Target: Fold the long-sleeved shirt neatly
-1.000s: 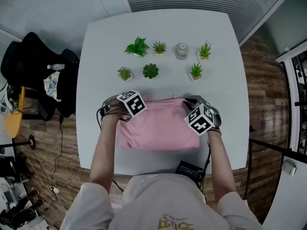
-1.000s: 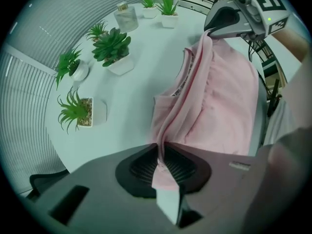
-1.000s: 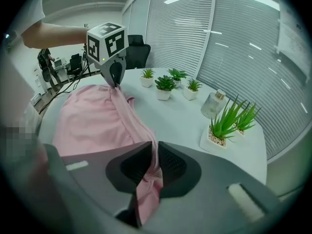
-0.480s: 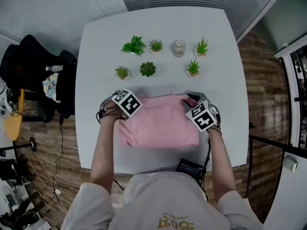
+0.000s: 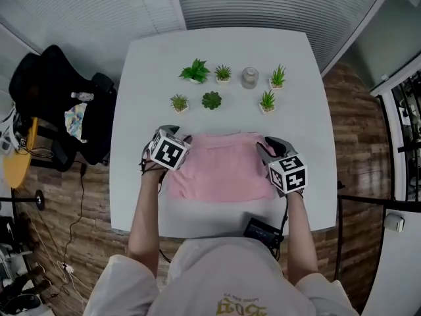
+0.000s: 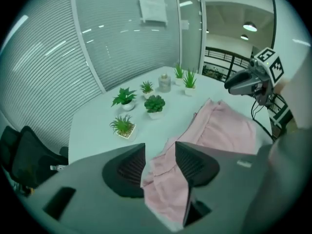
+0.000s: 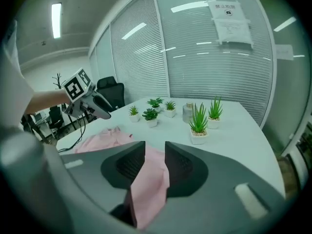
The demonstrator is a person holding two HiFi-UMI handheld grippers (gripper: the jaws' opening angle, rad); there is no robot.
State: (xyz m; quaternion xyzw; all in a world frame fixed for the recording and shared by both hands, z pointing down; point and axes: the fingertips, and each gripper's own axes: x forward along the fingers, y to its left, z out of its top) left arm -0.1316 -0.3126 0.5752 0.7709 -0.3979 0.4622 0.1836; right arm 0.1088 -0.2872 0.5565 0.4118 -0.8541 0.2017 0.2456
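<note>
Head view: soft pink rectangular shirt [image 5: 220, 170] on smooth table [image 5: 217, 51]

The shirt [image 5: 220, 166] is soft, matt pink cloth, lightly creased, lying on the table [image 5: 158, 84]. The table's white top is smooth, with a dull sheen. Toward the table's far edge, a small jar [image 5: 249, 78] looks like greyish glass. The floor [image 5: 355, 130] around the table is brown wood boards.
</note>
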